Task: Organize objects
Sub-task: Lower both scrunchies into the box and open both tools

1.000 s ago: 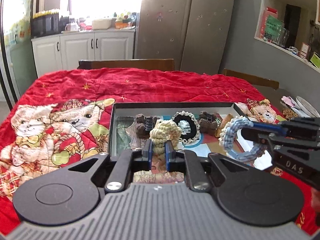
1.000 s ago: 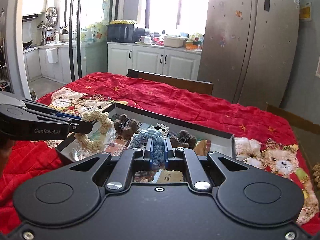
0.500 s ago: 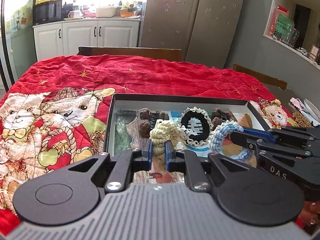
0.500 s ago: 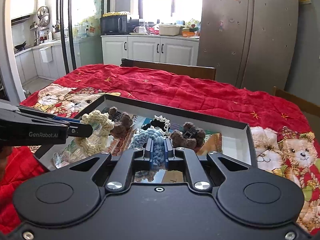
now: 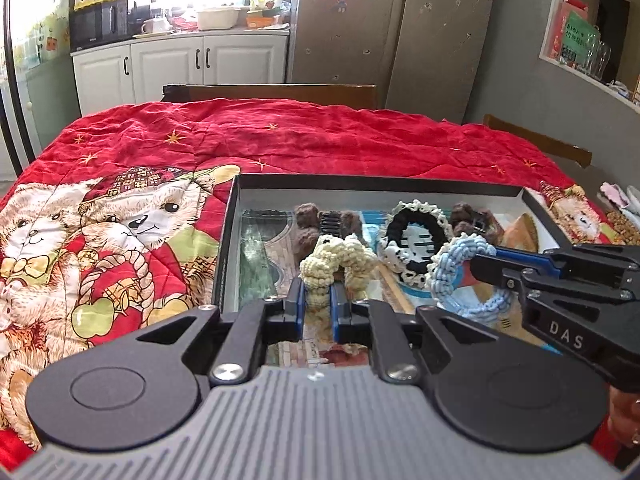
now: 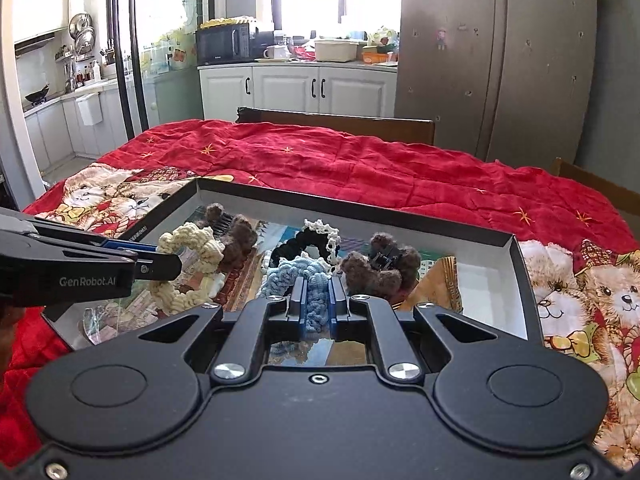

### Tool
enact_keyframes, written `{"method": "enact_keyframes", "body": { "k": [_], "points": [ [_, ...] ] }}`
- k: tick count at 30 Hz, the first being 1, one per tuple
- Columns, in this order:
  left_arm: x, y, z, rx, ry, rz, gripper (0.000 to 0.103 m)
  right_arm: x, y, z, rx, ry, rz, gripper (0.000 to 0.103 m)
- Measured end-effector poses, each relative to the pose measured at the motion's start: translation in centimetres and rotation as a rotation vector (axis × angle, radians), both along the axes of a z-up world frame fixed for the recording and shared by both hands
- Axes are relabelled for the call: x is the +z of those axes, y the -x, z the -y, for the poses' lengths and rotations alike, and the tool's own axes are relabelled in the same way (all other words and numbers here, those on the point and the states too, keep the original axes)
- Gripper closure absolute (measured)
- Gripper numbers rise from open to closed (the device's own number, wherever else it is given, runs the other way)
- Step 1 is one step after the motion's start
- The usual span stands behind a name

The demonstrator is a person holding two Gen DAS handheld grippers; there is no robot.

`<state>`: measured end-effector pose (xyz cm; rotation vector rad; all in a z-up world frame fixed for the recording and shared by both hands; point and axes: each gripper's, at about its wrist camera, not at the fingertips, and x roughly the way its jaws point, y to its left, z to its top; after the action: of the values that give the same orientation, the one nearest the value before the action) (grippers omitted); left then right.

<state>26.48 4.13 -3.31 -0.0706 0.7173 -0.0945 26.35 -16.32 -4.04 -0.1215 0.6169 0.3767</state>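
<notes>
Left gripper (image 5: pixel 318 304) pinching cream crocheted yarn scrunchie (image 5: pixel 336 260); right gripper (image 6: pixel 317 294) clamped on light-blue crocheted yarn scrunchie (image 6: pixel 298 276), both over shallow black-rimmed cardboard tray (image 5: pixel 360 182).

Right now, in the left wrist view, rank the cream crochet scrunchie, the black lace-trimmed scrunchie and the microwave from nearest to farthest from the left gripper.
1. Cream crochet scrunchie: pinched in the left gripper.
2. Black lace-trimmed scrunchie: in the box, ahead to the right.
3. Microwave: on the far counter, upper left.
</notes>
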Motion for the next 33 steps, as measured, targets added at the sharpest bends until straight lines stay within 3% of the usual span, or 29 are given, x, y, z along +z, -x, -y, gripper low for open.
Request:
{"method": "enact_keyframes", "body": {
  "k": [22, 25, 28, 33],
  "points": [
    [-1.2, -0.5, 0.2, 0.010, -0.045, 0.000, 0.086, -1.9, -1.2, -0.2, -0.005, -0.001, -0.038, 0.093],
    [-1.3, -0.5, 0.2, 0.009, -0.048, 0.001, 0.081, -2.0, -1.2, -0.2, 0.000, 0.001, -0.042, 0.092],
    [-1.4, -0.6, 0.3, 0.002, -0.050, 0.000, 0.063, -2.1, -1.2, -0.3, 0.004, 0.007, -0.041, 0.092],
    [-1.3, -0.4, 0.3, 0.003, -0.050, 0.005, 0.062, -2.1, -1.0, -0.4, 0.007, 0.019, -0.041, 0.088]
  ]
}}
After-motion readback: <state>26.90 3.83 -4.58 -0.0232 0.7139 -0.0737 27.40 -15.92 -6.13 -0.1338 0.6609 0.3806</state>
